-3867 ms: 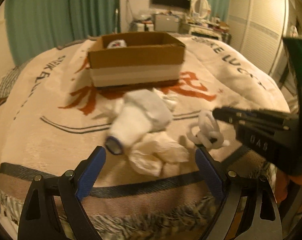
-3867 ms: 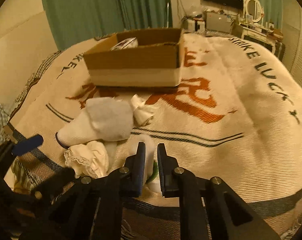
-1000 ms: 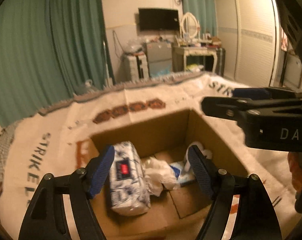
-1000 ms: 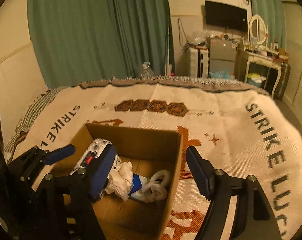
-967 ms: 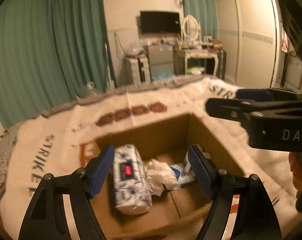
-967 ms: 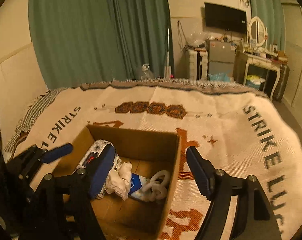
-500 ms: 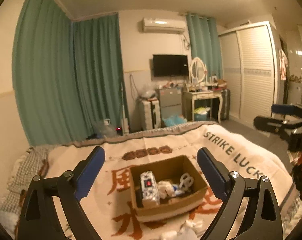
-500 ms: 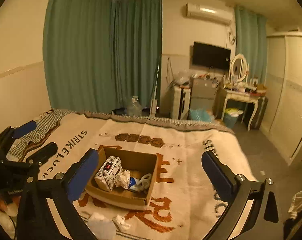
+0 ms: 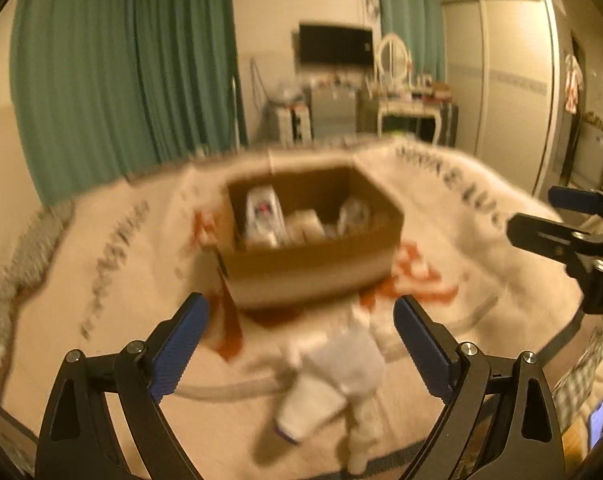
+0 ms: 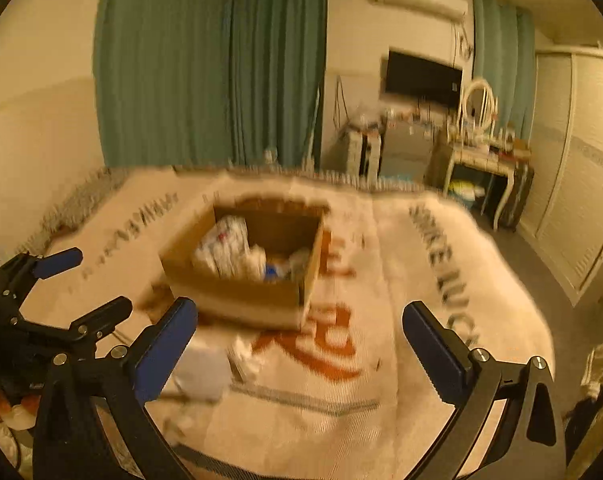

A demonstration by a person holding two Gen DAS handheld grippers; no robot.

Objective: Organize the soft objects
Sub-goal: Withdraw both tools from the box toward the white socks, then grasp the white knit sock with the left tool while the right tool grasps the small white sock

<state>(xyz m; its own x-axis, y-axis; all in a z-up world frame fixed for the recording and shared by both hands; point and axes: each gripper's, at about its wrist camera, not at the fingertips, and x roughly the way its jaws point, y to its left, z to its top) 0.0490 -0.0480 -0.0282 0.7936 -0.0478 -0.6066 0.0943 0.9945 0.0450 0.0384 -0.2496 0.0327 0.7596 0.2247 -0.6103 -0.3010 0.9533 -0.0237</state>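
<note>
The bed [image 10: 381,400] carries a cream blanket [image 10: 413,280] with dark letters along its edges and red characters; motion blur makes the writing unreadable. One cardboard box [image 9: 313,256] stands in the middle, and a white packet [image 9: 261,216] with a red mark lies inside among other soft things that are too blurred to count. One white sock [image 9: 333,376] lies on the blanket just in front of the box. The left gripper [image 9: 301,344] and the right gripper [image 10: 301,352] both have their fingers spread wide and hold nothing.
</note>
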